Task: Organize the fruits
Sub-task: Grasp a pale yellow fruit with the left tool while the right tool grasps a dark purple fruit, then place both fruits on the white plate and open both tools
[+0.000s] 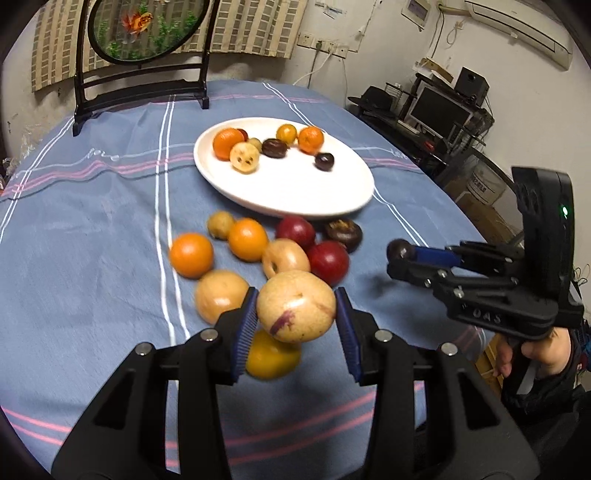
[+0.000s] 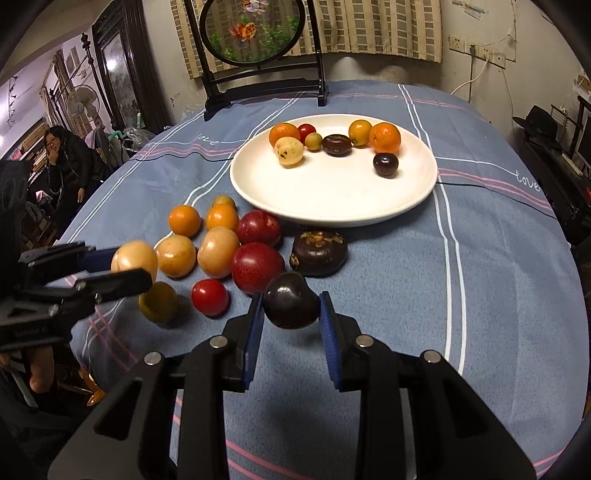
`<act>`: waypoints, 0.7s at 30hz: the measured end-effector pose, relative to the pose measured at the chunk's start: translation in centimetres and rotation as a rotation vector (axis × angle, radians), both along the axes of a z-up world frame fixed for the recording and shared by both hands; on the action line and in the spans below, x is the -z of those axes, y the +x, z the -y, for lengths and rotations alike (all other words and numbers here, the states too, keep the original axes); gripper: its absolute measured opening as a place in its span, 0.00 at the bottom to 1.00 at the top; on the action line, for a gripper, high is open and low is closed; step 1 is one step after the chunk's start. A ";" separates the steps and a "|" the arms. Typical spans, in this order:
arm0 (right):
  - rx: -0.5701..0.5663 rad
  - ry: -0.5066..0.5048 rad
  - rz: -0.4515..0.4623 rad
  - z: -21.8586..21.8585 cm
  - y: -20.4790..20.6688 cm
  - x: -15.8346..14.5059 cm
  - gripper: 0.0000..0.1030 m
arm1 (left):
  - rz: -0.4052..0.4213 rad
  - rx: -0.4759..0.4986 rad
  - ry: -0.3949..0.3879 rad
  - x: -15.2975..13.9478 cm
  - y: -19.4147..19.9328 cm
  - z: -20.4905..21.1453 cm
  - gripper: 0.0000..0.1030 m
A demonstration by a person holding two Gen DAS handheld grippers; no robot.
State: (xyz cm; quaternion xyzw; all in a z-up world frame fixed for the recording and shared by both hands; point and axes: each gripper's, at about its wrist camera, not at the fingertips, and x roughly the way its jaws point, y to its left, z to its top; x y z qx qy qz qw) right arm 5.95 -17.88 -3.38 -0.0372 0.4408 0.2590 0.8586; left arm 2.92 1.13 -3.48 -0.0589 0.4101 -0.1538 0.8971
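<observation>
My left gripper is shut on a tan round fruit and holds it above the cloth; it also shows in the right wrist view. My right gripper is shut on a dark purple fruit, also seen at the right of the left wrist view. A white plate holds several oranges, dark fruits and pale fruits. Several loose fruits lie in front of it: oranges, red plums, tan fruits, a dark mangosteen.
The round table has a blue striped cloth. A black-framed round screen stands at the table's back. A person sits far left. A desk with a monitor is to the right of the table.
</observation>
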 end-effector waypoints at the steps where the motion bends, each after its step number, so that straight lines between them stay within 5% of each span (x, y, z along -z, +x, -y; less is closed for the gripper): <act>1: -0.002 -0.002 0.001 -0.2 0.3 -0.1 0.30 | 0.005 -0.002 0.002 -0.2 0.4 -0.1 0.41; 11: -0.010 0.008 -0.006 -1.8 4.7 -1.0 0.30 | 0.044 -0.018 0.073 -2.0 8.0 -1.5 0.41; 21: -0.027 -0.098 -0.015 -6.6 15.2 -0.3 0.30 | -0.026 -0.048 0.074 -1.2 18.2 -1.6 0.41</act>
